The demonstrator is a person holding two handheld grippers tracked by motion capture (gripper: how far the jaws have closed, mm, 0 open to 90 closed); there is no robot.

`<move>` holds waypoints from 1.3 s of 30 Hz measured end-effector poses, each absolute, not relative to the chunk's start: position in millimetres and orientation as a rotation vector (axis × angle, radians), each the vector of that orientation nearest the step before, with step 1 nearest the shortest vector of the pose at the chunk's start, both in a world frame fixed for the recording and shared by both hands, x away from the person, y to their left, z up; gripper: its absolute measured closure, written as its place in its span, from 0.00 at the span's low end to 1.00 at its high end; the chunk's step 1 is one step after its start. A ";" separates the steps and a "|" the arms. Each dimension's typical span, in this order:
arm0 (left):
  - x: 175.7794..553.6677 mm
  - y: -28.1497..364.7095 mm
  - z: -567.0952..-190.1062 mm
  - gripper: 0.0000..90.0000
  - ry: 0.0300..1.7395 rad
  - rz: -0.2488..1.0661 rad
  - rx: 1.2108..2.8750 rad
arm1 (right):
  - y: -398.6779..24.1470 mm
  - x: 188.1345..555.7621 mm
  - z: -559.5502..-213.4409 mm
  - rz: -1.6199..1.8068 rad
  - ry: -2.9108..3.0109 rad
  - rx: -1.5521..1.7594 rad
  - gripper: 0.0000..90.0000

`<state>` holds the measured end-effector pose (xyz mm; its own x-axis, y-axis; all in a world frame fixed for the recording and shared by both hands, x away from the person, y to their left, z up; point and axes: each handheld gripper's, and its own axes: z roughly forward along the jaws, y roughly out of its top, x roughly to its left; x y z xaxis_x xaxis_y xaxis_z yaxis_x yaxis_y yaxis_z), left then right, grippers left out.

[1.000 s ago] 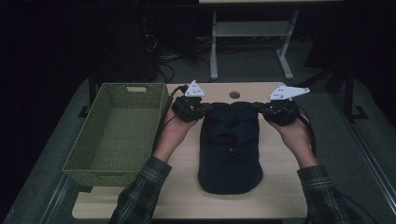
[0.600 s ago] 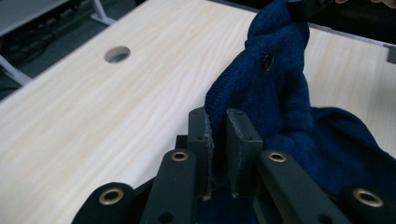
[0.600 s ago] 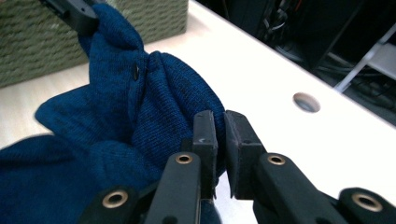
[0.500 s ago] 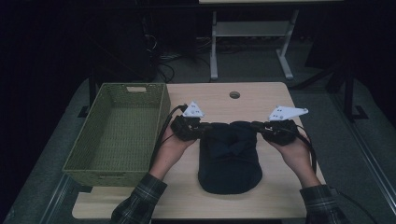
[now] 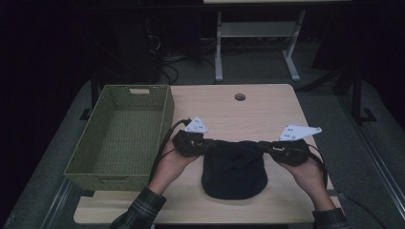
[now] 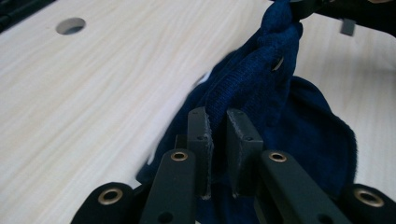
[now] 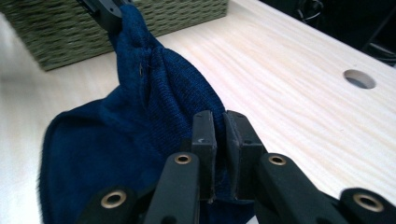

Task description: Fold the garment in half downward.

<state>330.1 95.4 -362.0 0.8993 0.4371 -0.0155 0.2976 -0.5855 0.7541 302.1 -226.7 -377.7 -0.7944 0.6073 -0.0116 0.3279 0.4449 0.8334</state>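
Observation:
A dark blue knitted cloth (image 5: 234, 174) lies on the wooden table (image 5: 239, 114) near its front edge, its far edge lifted and stretched between both grippers. My left gripper (image 5: 212, 143) is shut on the cloth's left corner; in the left gripper view the jaws (image 6: 218, 116) pinch the blue fabric (image 6: 261, 84). My right gripper (image 5: 260, 145) is shut on the right corner, and in the right gripper view its jaws (image 7: 217, 119) clamp the fabric (image 7: 159, 79). Each gripper view also shows the other gripper's tip holding the far corner.
An olive woven basket (image 5: 119, 129) stands on the table's left side, with nothing visible inside; its wall (image 7: 46, 32) appears behind the cloth. A round cable hole (image 5: 239, 97) sits near the table's far edge. Bare wood lies beyond the cloth.
Both hands have come toward the person and lower, carrying the cloth's far edge with them. The cloth on the table now looks shorter, folded over itself.

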 end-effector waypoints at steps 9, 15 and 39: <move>309.1 101.0 -371.7 0.90 0.499 0.183 2.262 | -226.2 277.6 -385.8 1.319 2.430 0.773 0.91; 297.7 100.2 -380.8 0.90 0.487 0.147 2.282 | -225.3 261.9 -397.3 1.309 2.451 0.788 0.91; 271.8 89.9 -430.0 0.90 0.483 0.052 2.423 | -215.9 228.3 -447.9 1.223 2.602 0.820 0.89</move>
